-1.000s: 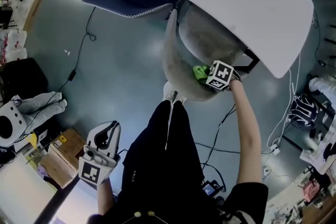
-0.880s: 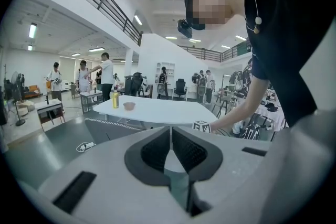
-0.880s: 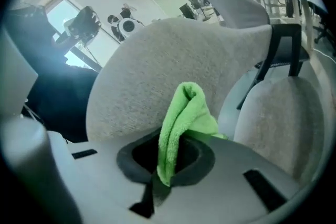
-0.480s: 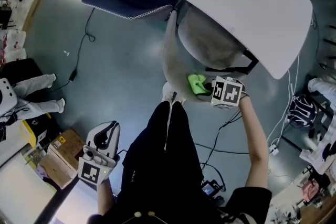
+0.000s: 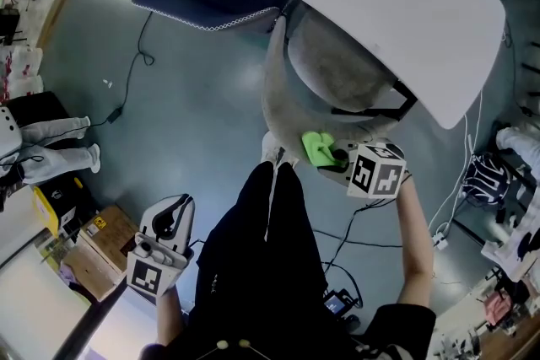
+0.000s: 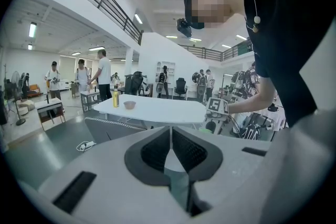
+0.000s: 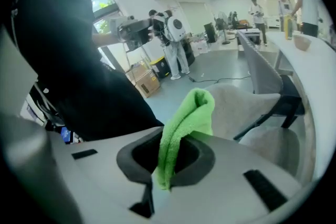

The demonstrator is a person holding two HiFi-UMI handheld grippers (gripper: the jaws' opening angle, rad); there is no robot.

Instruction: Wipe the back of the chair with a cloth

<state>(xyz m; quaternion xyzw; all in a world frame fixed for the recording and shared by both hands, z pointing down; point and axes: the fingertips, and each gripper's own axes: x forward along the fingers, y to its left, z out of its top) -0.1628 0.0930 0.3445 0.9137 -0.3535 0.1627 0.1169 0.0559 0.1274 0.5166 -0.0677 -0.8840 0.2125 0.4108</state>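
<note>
Cloth point(image 5: 319, 147) pinched tight in R gripper point(image 5: 339, 158) jaws; L gripper point(image 5: 171, 211) jaws together, empty. Best: press flat vs chair back point(image 5: 274, 97), even overlapping strokes.

left gripper point(image 5: 171, 212): held low beside the person's left hip; tips pointing forward; marker cube point(image 5: 145, 276) at its rear, nearest the body
left jaws: pressed together; nothing between them
left arm point(image 5: 169, 318): tucked close to the torso; only a short stretch shows behind the gripper
right gripper point(image 5: 339, 157): reached out ahead on the person's right side
right jaws: clamped on a green cloth point(image 7: 184, 123); its folded end sticks out past the fingertips
right arm point(image 5: 413, 244): bare forearm stretched forward; black sleeve at the shoulder
</note>
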